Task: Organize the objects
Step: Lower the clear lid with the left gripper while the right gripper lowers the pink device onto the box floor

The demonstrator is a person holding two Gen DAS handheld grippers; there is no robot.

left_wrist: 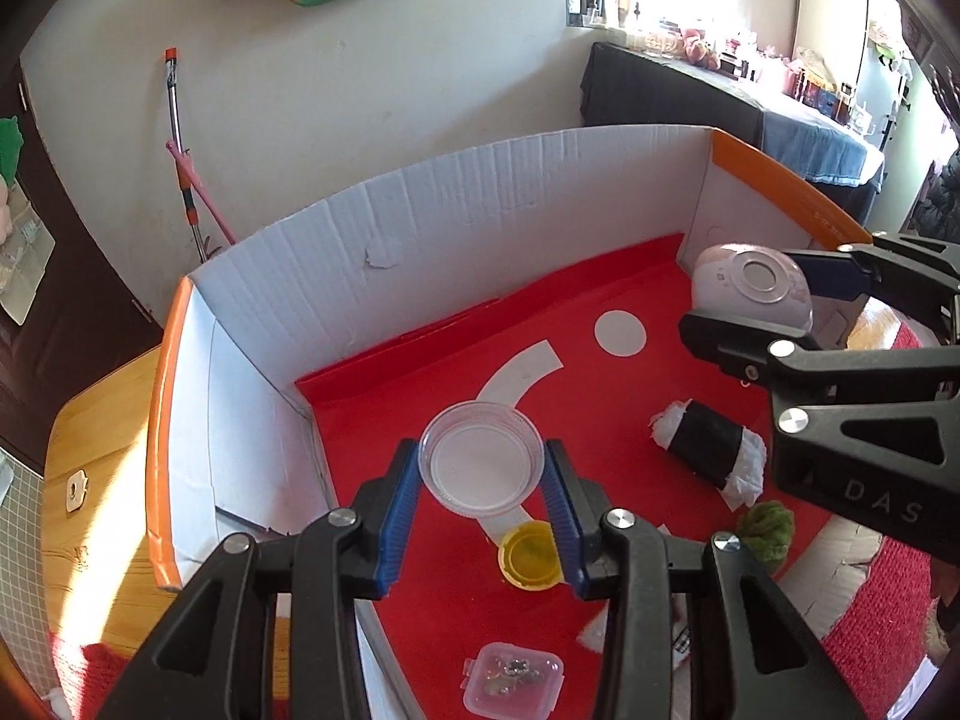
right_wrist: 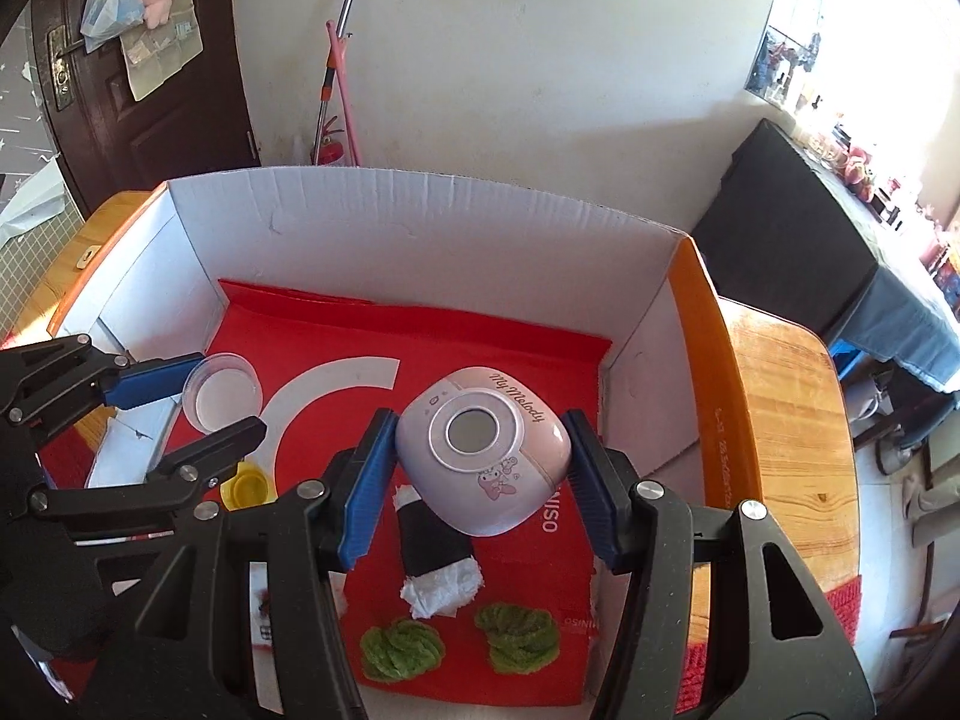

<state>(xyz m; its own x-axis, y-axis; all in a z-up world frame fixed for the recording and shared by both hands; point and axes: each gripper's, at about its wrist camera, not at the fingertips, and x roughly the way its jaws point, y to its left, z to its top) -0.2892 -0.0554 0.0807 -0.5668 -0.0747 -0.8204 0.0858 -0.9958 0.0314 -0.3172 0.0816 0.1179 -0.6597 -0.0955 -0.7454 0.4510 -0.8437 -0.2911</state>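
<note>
My left gripper (left_wrist: pixel 483 471) is shut on a clear round plastic dish (left_wrist: pixel 480 459) and holds it above the red floor of the cardboard box (left_wrist: pixel 480 192). It also shows in the right wrist view (right_wrist: pixel 222 393). My right gripper (right_wrist: pixel 480 462) is shut on a pink My Melody case (right_wrist: pixel 483 456) with a round mirror, held above the box floor. The case also shows in the left wrist view (left_wrist: pixel 750 288). A yellow cap (left_wrist: pixel 531 555), a black-wrapped white roll (left_wrist: pixel 711 447) and a small clear lidded box (left_wrist: pixel 513 684) lie on the red floor.
Two green fuzzy balls (right_wrist: pixel 402 651) (right_wrist: pixel 519 633) lie at the box's near side. The box has tall white walls with orange edges (right_wrist: pixel 702 324). It stands on a wooden table (right_wrist: pixel 792 420). A mop handle (left_wrist: pixel 180 144) leans on the wall behind.
</note>
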